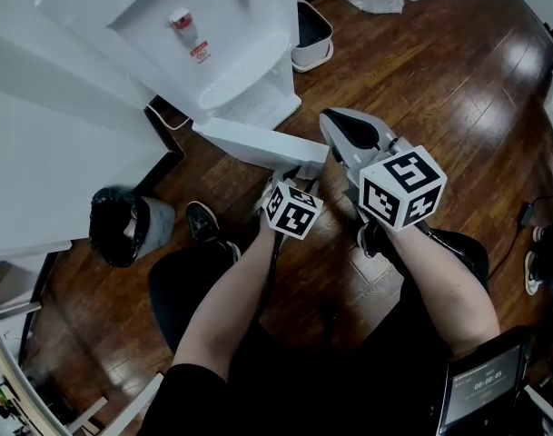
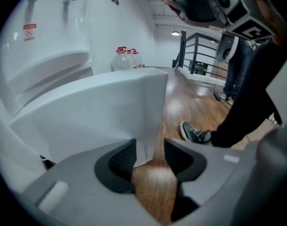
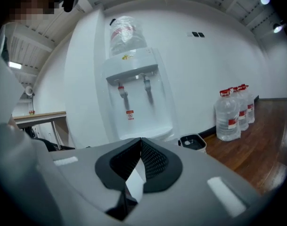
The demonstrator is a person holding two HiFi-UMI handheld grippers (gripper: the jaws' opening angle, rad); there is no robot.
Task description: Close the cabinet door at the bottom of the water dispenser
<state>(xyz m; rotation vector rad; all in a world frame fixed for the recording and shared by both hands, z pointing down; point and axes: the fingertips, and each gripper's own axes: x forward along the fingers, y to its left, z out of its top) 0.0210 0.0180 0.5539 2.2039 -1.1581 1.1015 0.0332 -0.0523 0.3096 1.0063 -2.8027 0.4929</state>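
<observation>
The white plastic cabinet door (image 1: pixel 258 143) stands swung wide open from the foot of the tall white water dispenser (image 1: pixel 212 44), its free edge pointing out at the person over the dark wooden floor (image 1: pixel 421 80). It looks like a thin, stiff, light panel on hinges with a smooth, probably slippery face, so I'd say it wants a push, not a squeeze. The place to press is the flat face close to that free edge, far from the hinge, and gently, so it doesn't bang shut or rock the dispenser.

The left gripper (image 1: pixel 290 173) is right there. In the left gripper view its fingers (image 2: pixel 122 160) are spread, with the door's (image 2: pixel 101 112) lower outer edge sitting in the gap close against one pad. I can't tell whether it actually touches.

The right gripper (image 1: pixel 335 125) hangs just beside it, higher up and off the door. Its fingers (image 3: pixel 155 159) are pressed together at the tips on nothing, pointing at the dispenser (image 3: pixel 136 93).
</observation>
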